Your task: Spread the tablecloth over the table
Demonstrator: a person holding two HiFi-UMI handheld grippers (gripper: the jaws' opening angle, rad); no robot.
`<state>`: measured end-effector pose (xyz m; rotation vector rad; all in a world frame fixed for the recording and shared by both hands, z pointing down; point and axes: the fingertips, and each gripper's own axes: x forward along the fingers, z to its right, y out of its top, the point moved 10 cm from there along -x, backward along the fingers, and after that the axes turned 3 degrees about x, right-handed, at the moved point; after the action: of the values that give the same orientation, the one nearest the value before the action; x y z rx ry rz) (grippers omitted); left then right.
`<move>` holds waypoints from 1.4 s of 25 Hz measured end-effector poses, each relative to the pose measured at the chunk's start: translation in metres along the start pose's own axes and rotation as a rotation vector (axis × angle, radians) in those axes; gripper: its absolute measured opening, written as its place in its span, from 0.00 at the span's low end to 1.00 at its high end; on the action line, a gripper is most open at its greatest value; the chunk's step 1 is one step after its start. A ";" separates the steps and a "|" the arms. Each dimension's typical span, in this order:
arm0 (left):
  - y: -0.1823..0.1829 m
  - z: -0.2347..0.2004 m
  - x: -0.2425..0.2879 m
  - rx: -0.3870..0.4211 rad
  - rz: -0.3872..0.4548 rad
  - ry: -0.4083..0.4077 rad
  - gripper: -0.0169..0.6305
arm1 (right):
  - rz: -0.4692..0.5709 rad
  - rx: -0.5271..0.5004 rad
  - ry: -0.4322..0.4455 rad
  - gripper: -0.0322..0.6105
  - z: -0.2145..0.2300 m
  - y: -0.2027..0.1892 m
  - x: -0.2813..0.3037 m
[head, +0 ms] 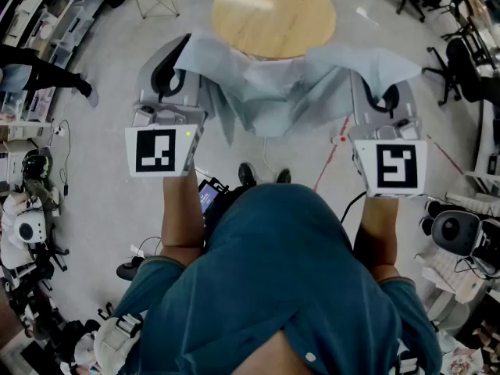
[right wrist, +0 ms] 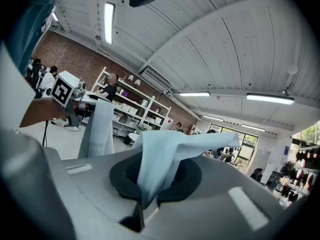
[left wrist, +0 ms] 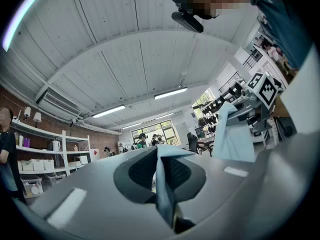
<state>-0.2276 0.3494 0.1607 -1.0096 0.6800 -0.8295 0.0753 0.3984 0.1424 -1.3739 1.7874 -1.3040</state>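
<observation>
A pale blue tablecloth [head: 283,87] hangs in the air between my two grippers, sagging in the middle above the near edge of a round wooden table [head: 273,12]. My left gripper [head: 181,57] is shut on the cloth's left corner, which shows as a thin fold [left wrist: 164,184] pinched between the jaws. My right gripper [head: 373,69] is shut on the right corner, where a bunch of cloth [right wrist: 160,161] sticks up out of the jaws. Each gripper view also catches the other gripper with cloth hanging from it.
The table stands on a grey floor with red tape lines [head: 332,151]. Office chairs [head: 453,65] stand at the right, shelves and gear at the left, where a person [head: 39,73] walks. More people are far off by the windows [left wrist: 150,139].
</observation>
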 end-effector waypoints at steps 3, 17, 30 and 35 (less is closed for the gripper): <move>0.000 -0.004 -0.002 -0.001 0.010 0.006 0.03 | 0.002 -0.004 -0.008 0.07 -0.001 0.001 -0.001; -0.033 -0.065 0.000 -0.055 0.060 -0.017 0.03 | -0.018 0.071 -0.116 0.07 -0.018 0.019 0.034; -0.045 -0.075 0.042 -0.096 0.092 -0.047 0.03 | -0.030 0.056 -0.212 0.07 0.005 0.024 0.063; -0.046 -0.073 0.070 -0.086 0.044 -0.006 0.03 | -0.023 0.082 -0.196 0.07 0.036 0.011 0.084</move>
<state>-0.2626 0.2439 0.1676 -1.0707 0.7357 -0.7639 0.0722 0.3073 0.1305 -1.4275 1.5749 -1.1958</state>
